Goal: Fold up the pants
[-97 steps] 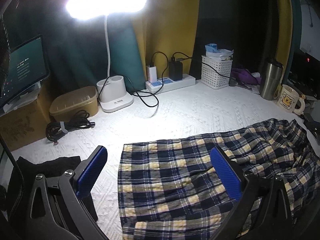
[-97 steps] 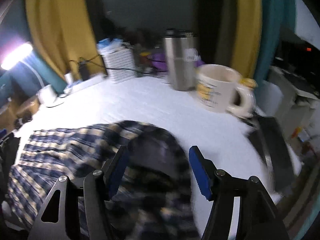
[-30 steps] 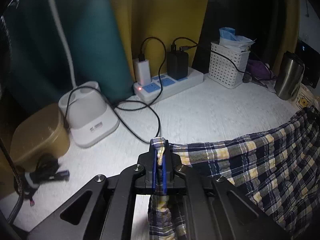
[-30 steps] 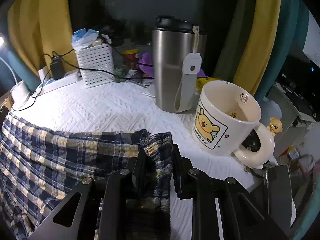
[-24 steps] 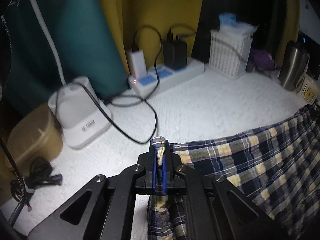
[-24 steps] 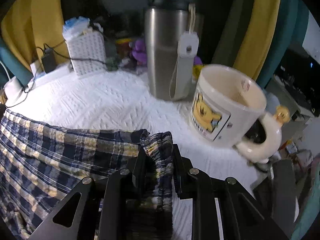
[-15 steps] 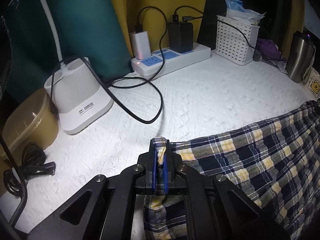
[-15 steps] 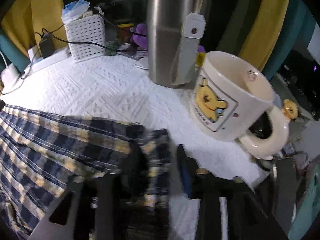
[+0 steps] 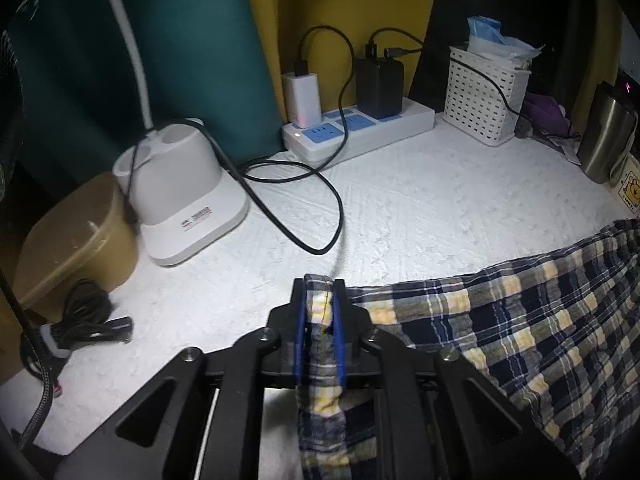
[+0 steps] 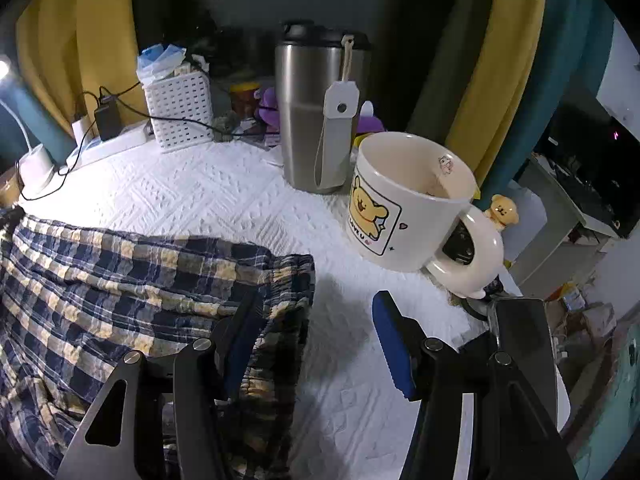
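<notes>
Right tongs (image 10: pixel 316 336) opened wide, released navy-yellow plaid cotton pants (image 10: pixel 120 280) onto worktop; left tongs (image 9: pixel 319 322) loosening, cloth corner still between pads. Fold laid.

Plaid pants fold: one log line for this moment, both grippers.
left gripper: opening slightly, plaid pants edge between pads | right gripper: opened, off cloth | pants: flat on white table cover

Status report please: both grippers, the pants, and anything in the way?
Left gripper easing open, pants corner between pads. Right gripper just opened, off the cloth. Mug close ahead.
</notes>
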Demonstrator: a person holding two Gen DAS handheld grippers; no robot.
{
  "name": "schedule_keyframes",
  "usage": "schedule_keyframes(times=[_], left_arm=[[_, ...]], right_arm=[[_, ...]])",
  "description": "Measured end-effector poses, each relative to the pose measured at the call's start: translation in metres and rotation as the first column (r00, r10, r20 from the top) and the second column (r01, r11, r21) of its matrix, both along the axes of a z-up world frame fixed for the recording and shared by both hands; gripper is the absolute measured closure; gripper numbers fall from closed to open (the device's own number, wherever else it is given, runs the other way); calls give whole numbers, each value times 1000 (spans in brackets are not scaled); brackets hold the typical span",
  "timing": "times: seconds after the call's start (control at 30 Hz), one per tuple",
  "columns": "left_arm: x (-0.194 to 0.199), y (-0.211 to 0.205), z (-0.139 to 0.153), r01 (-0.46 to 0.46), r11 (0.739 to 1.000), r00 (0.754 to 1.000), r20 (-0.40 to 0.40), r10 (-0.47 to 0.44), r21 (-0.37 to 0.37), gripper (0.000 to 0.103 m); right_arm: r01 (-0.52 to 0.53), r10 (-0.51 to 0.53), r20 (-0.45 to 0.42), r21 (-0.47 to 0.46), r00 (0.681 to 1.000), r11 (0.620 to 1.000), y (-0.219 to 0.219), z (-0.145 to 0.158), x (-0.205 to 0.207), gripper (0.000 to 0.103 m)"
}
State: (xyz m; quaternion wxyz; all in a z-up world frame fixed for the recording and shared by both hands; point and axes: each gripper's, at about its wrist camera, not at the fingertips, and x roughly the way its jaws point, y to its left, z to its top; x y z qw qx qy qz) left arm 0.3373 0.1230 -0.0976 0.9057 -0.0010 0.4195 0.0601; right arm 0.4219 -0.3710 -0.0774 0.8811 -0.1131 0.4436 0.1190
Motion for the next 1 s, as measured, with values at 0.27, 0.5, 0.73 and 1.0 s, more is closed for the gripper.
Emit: schedule_keyframes(times=[0.27, 0.5, 0.73, 1.0], left_arm=[[-12, 3, -17, 9, 999, 997, -78, -6, 35, 88], [-20, 19, -12, -53, 998, 996, -66, 55, 20, 84], [-56, 22, 15, -37, 999, 999, -4, 37, -19, 72], [-104, 10, 29, 11, 999, 999, 33, -10, -51, 61]], right_arm=[[42, -43, -45, -29, 998, 999, -2, -32, 18, 44], [57, -58, -29, -38, 998, 998, -2, -18, 13, 44], [59, -58, 10, -27, 998, 998, -11, 10, -15, 42], [45, -45, 40, -9, 998, 999, -15, 33, -58, 42]])
